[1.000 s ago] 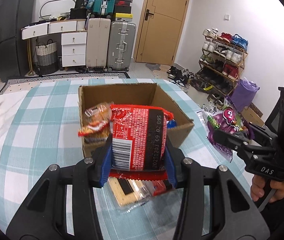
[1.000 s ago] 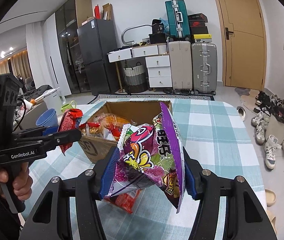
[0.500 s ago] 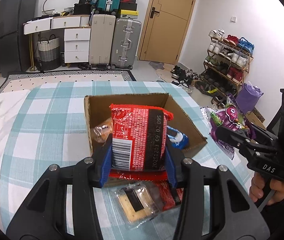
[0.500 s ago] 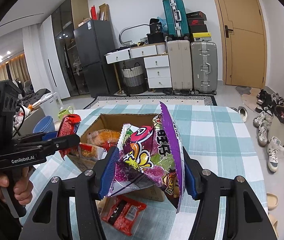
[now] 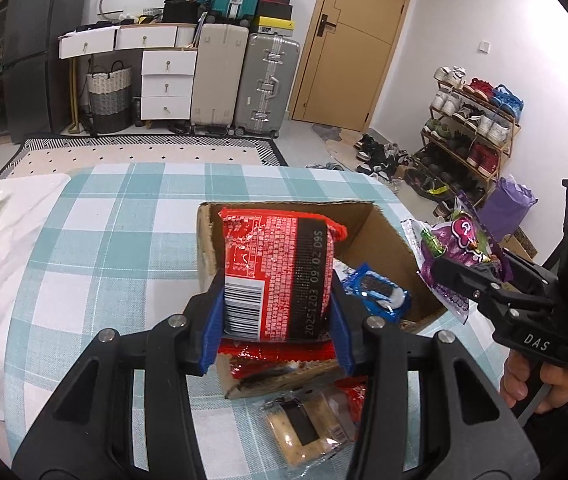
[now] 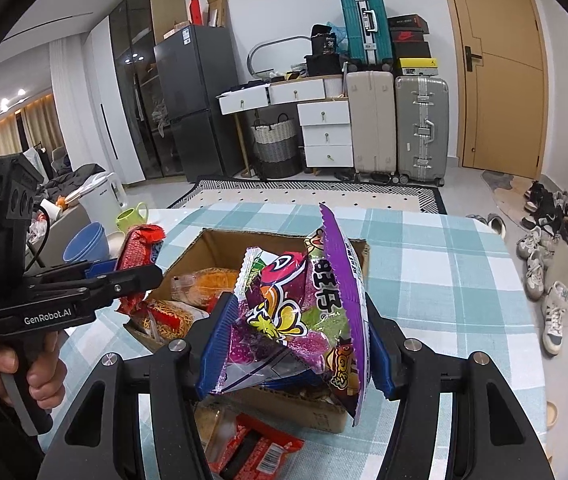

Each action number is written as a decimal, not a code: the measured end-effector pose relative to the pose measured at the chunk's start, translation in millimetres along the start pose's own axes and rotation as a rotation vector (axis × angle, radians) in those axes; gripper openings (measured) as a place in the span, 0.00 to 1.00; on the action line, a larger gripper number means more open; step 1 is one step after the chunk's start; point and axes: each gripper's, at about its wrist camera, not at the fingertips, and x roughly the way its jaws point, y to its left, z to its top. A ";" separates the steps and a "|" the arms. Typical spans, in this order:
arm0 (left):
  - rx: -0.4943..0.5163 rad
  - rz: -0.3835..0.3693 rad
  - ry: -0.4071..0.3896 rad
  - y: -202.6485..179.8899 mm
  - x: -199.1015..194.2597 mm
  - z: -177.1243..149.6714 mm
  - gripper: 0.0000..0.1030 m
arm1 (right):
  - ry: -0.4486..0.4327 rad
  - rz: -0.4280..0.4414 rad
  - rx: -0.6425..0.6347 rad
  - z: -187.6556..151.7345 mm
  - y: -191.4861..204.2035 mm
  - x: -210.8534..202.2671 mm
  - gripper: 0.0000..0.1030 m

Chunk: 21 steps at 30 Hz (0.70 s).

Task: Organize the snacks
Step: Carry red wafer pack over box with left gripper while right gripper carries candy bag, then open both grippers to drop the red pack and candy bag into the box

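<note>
- Left gripper (image 5: 276,316) clenched on red pack (image 5: 278,276); right gripper (image 6: 295,344) clenched on purple bag (image 6: 303,312).
- Now carried nearer the box (image 5: 387,240), which sits just beyond both jaws (closer than a second ago).
- Ready for dropping in.

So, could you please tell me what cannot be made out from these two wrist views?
- Left wrist view: the near half of the cardboard box floor, hidden by the red packet.
- Right wrist view: the box's right inner side, hidden by the purple bag.
- Right wrist view: the red wrapper on the table, cut off by the bottom edge.
- Both views: the packets' small print, too small to read.
</note>
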 end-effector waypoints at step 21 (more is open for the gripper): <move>0.048 0.009 0.054 -10.1 64.2 21.5 0.41 | 0.045 0.038 -0.031 7.1 -4.9 49.1 0.57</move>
